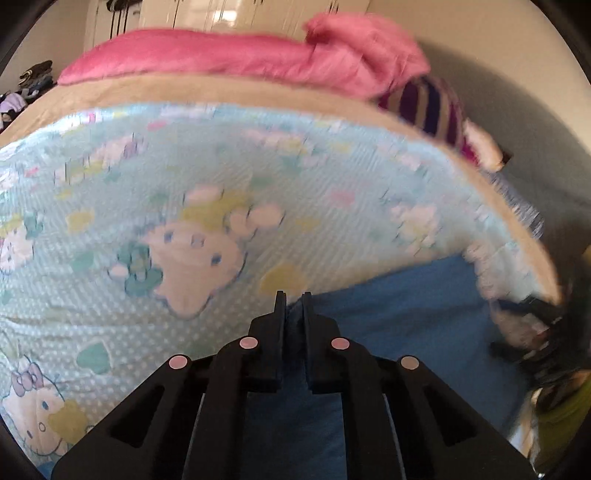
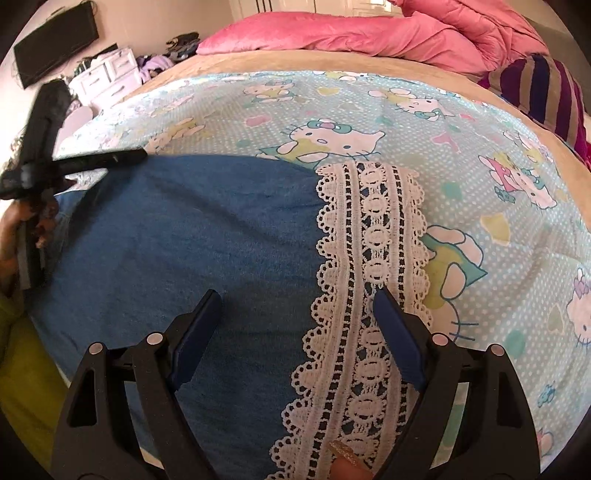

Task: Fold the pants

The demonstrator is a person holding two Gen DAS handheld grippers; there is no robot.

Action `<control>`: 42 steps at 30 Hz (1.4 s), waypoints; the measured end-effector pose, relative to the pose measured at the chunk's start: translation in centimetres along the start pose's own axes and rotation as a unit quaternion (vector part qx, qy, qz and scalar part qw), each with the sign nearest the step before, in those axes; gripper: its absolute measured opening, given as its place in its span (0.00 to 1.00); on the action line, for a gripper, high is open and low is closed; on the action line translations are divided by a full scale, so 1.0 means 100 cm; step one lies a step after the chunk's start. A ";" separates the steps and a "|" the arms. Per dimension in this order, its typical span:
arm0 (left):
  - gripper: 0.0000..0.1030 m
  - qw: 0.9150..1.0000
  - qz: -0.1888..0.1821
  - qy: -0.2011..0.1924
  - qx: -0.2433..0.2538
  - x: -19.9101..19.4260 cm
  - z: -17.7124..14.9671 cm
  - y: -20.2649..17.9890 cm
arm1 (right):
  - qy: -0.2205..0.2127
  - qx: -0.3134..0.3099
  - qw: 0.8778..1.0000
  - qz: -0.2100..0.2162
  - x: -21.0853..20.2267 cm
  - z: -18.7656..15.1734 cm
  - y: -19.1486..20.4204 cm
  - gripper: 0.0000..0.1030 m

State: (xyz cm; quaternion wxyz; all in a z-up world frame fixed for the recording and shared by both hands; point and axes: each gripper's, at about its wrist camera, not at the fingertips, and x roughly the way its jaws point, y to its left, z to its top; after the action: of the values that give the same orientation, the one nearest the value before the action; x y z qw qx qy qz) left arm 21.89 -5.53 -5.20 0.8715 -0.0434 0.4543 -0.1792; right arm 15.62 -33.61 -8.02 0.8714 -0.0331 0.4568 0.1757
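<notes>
Lying flat on the bed, the blue pants (image 2: 207,236) cover the near part of the cartoon-cat sheet (image 2: 480,155), w/ a white lace band (image 2: 369,236) running down their right side toward the near edge. Around them: pink blanket (image 2: 351,33) bunched along the far edge of the bed, striped pillow (image 2: 546,92) at the far right corner, tan cover (image 2: 221,62) showing betw. sheet & blanket. Off the bed's far left corner, a white drawer unit (image 2: 107,74) & a dark flat screen (image 2: 55,44) on the wall, plus a heap of clothes (image 2: 162,55). Nothing lies on top of the pants; a fingertip w/ a glittery nail (image 2: 343,461) pokes in at the near edge over the lace.

My left tongs (image 1: 294,295) are nearly closed, jaws pinching a fold of blue cloth at the pants' far left edge, right where denim meets sheet. That view is blurry, but the cloth is clearly betw. the pads. My right tongs (image 2: 295,295) stand wide apart, gripping nothing: one finger over plain denim, the other over the lace band. Can't tell if the tips touch the cloth.
</notes>
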 end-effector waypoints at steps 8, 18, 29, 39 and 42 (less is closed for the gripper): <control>0.36 0.999 -0.016 -0.014 -0.043 -0.007 -0.007 0.016 | -0.045 0.067 0.997 -0.016 -0.012 0.053 -0.053 0.75; 0.26 1.000 0.002 0.006 -0.027 -0.003 -0.016 0.012 | 0.006 0.063 0.995 0.073 0.041 0.057 -0.067 0.39; 0.07 0.999 0.022 -0.032 0.000 -0.022 0.004 -0.004 | -0.075 0.015 0.997 0.032 0.007 0.075 -0.055 0.17; 0.32 0.998 0.016 -0.031 -0.045 -0.014 -0.007 0.023 | -0.022 0.031 0.999 -0.032 0.042 0.071 -0.072 0.36; 0.39 0.997 0.035 -0.050 -0.052 -0.033 -0.010 0.029 | -0.037 0.062 0.996 -0.046 0.023 0.066 -0.078 0.45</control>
State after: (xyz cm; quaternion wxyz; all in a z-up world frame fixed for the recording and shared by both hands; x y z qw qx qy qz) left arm 20.13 -1.63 -3.90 0.8956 -0.0822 0.4198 -0.1223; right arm 24.64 -38.85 -6.79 0.8952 0.0063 0.4324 0.1082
